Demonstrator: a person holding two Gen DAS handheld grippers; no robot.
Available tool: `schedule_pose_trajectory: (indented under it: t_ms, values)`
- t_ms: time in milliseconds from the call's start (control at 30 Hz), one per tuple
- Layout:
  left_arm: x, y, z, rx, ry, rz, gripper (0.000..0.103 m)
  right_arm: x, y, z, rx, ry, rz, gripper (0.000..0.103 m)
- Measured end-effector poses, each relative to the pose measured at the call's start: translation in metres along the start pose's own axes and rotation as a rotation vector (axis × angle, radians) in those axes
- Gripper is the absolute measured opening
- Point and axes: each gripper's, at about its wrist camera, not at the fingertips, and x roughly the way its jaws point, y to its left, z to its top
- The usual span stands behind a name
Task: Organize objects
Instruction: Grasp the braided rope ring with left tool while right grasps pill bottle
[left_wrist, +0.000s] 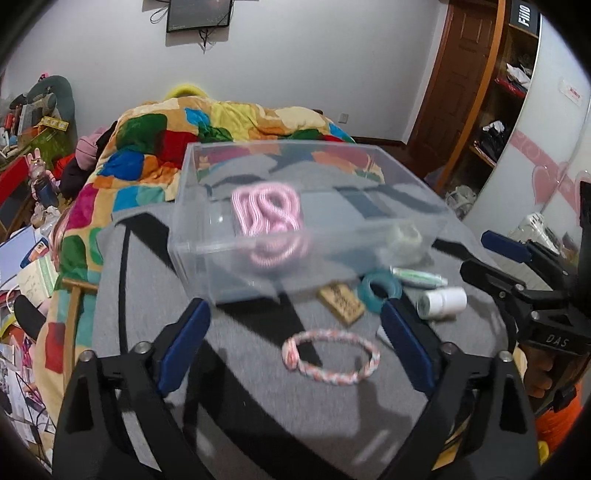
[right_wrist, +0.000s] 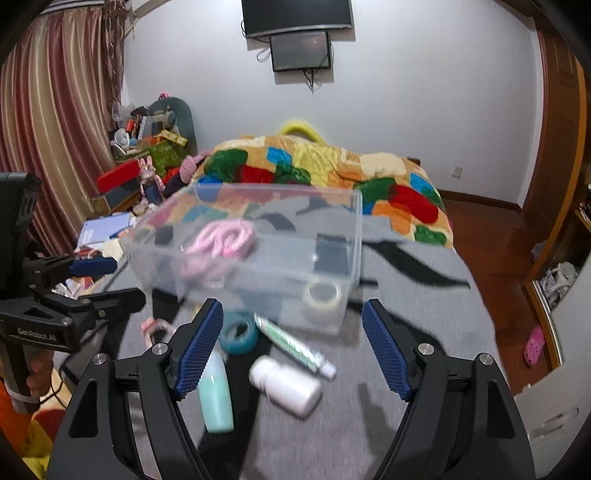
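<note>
A clear plastic box (left_wrist: 207, 236) stands on the grey cloth and holds a coiled pink cord (left_wrist: 264, 210) and a roll of clear tape (left_wrist: 404, 240). In front of it lie a pink braided bracelet (left_wrist: 330, 356), a wooden tag (left_wrist: 341, 302), a teal tape ring (left_wrist: 380, 290), a green-white tube (left_wrist: 419, 277) and a white bottle (left_wrist: 441, 302). My left gripper (left_wrist: 295, 343) is open and empty above the bracelet. My right gripper (right_wrist: 293, 347) is open and empty above the white bottle (right_wrist: 286, 386), the tube (right_wrist: 295, 343), the teal ring (right_wrist: 238, 332) and a mint bottle (right_wrist: 216, 395). The box (right_wrist: 332, 236) lies beyond.
A colourful quilt (left_wrist: 166, 147) lies behind the box. Clutter is piled at the left (left_wrist: 33, 258). A wooden door and shelves (left_wrist: 491, 110) stand at the right. The right gripper shows in the left wrist view (left_wrist: 517, 280), and the left one in the right wrist view (right_wrist: 92, 288).
</note>
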Motion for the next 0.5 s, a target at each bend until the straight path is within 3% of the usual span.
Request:
schedule_pose_trajectory:
  t_ms: [167,300,500]
  values:
    - [0.005,-0.001,-0.015,-0.040,0.024,-0.065,0.081,0.006,-0.005,-0.027,0.061,0.051,0.007,0.075]
    - [0.006,-0.005,-0.025,-0.041,0.004,-0.039,0.076,0.012,-0.005,-0.041,0.104,0.072,0.009,0.075]
    - [0.028,-0.005,-0.032,-0.040,0.064,-0.021,0.046,0.031,0.001,-0.043,0.109,0.088,-0.007,0.075]
